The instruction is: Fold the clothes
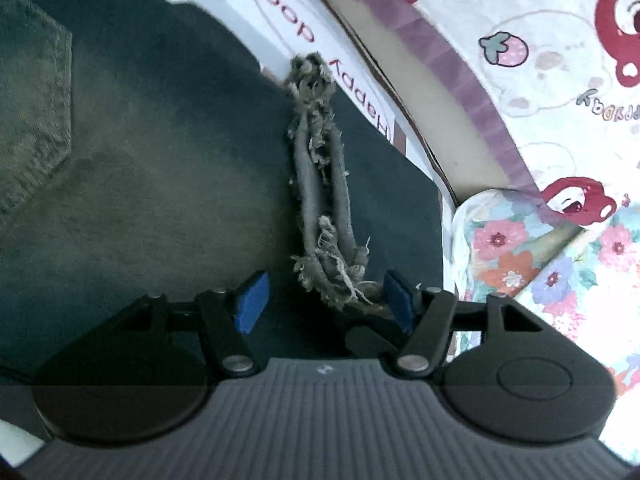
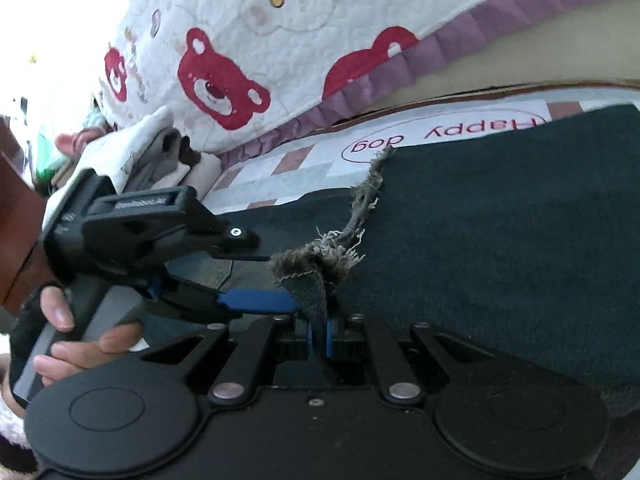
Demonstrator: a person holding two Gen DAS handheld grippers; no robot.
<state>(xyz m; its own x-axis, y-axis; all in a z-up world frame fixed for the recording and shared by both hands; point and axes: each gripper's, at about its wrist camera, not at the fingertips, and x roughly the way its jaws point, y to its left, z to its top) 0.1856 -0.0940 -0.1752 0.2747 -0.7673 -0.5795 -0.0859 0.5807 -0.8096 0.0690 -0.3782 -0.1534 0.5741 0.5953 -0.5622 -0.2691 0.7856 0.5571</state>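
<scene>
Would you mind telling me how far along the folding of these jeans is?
Partly done: the jeans lie flat with the frayed hems stacked together. In hand: the right gripper is shut on a hem, and the left gripper, jaws open, straddles the hems. Left: the fold itself; no finished bundle is visible.

Counts, both views together:

- Dark jeans (image 1: pixel 152 184): one pair, two frayed leg ends (image 1: pixel 320 184) side by side.
- Back pocket (image 1: pixel 32 112) on jeans: one.
- Grippers: two. Left gripper (image 1: pixel 324 300), right gripper (image 2: pixel 318 334).
- Blue pads: two on each gripper.
- Hand (image 2: pixel 76 340) in right view: one.
- Bear quilt (image 2: pixel 280 40): one. Red bear faces on it in right view: three, one partly hidden.
- "Happy dog" sheet (image 2: pixel 440 132): one.
- Flower cloth (image 1: pixel 540 264): one.
- Strawberry picture (image 1: pixel 505 49): one.
</scene>
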